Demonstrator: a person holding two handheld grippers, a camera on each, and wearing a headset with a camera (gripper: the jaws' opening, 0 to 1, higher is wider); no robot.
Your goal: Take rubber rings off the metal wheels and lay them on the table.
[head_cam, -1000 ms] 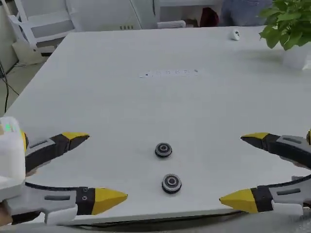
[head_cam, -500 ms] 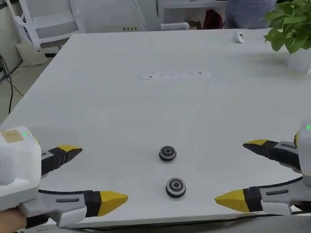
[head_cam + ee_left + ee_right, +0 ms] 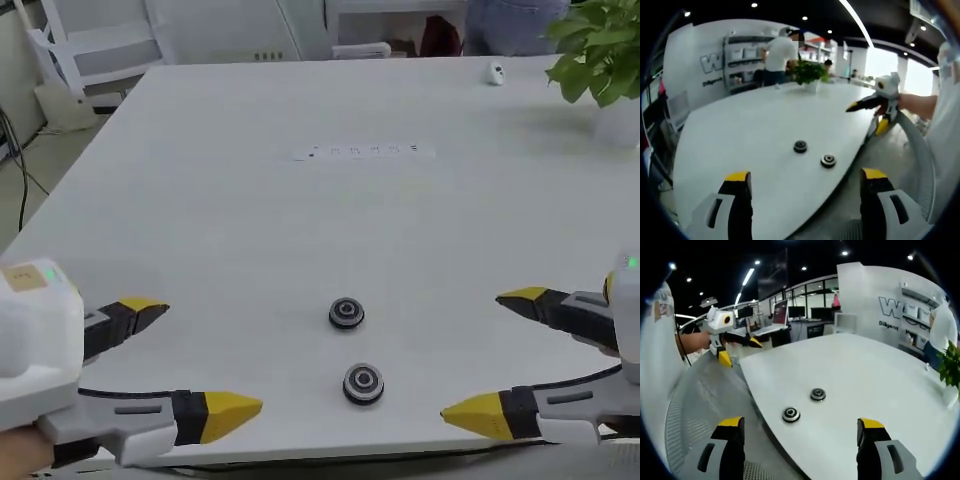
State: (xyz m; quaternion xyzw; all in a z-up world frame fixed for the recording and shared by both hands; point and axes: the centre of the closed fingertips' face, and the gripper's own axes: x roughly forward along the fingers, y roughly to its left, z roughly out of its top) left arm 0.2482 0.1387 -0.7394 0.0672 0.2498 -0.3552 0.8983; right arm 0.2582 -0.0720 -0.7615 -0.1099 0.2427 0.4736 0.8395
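Note:
Two small metal wheels with black rubber rings lie on the white table, near its front edge. The farther wheel (image 3: 346, 313) (image 3: 800, 146) (image 3: 817, 394) and the nearer wheel (image 3: 363, 383) (image 3: 828, 160) (image 3: 791, 414) are a short way apart. My left gripper (image 3: 205, 355) (image 3: 805, 187) hovers open at the table's front left, empty. My right gripper (image 3: 480, 355) (image 3: 797, 432) hovers open at the front right, also empty. Both wheels lie between the two grippers, untouched.
A potted green plant (image 3: 598, 50) (image 3: 809, 74) stands at the table's far right. A small white object (image 3: 494, 72) lies near the far edge. A flush socket strip (image 3: 362, 152) sits mid-table. White chairs (image 3: 90, 45) and a standing person (image 3: 777, 55) are beyond the table.
The head view has shifted slightly, so the wheels sit a little lower and to the right. Both grippers stay open and about where they were.

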